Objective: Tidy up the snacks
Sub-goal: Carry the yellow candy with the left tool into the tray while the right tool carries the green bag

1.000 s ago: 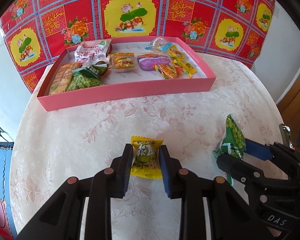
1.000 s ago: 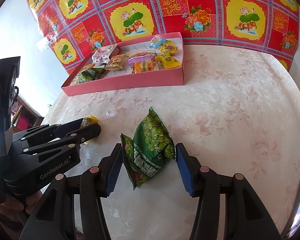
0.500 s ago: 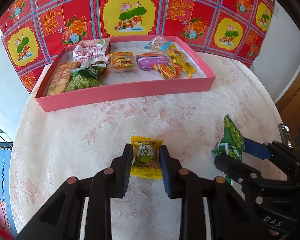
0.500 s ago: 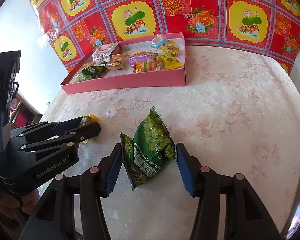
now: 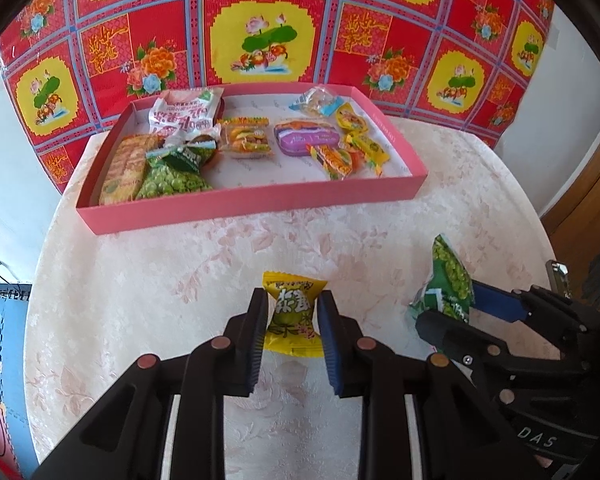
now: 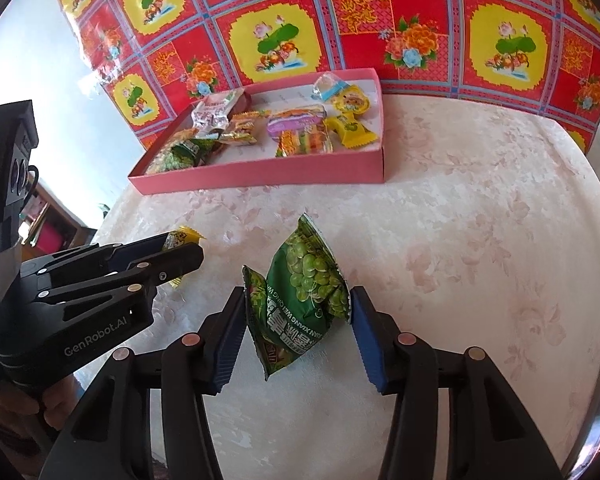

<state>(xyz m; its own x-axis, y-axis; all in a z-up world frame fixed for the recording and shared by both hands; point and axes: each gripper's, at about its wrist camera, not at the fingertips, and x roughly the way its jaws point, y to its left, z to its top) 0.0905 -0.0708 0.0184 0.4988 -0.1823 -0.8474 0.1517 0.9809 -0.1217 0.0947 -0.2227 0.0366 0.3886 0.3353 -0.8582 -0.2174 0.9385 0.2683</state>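
Observation:
My left gripper (image 5: 293, 312) is shut on a small yellow snack packet (image 5: 293, 314), held just above the pale floral tablecloth (image 5: 160, 280). The same packet (image 6: 179, 239) pokes out of the left gripper (image 6: 180, 252) in the right wrist view. My right gripper (image 6: 298, 308) is shut on a green pea bag (image 6: 300, 300), which stands tilted between the blue pads. That bag (image 5: 446, 284) and the right gripper (image 5: 452, 308) also show at the right of the left wrist view. A pink tray (image 5: 252, 204) with several snacks sits at the far side of the table.
Behind the tray hangs a red and yellow flowered cloth (image 5: 260, 36). The round table's edge (image 5: 36, 264) curves at the left, with a blue object below it. A wooden door (image 5: 588, 192) stands at the right. A hand (image 6: 56, 412) holds the left gripper.
Both views have drawn slightly back from the tray, which now sits a little higher and farther. Both packets stay gripped.

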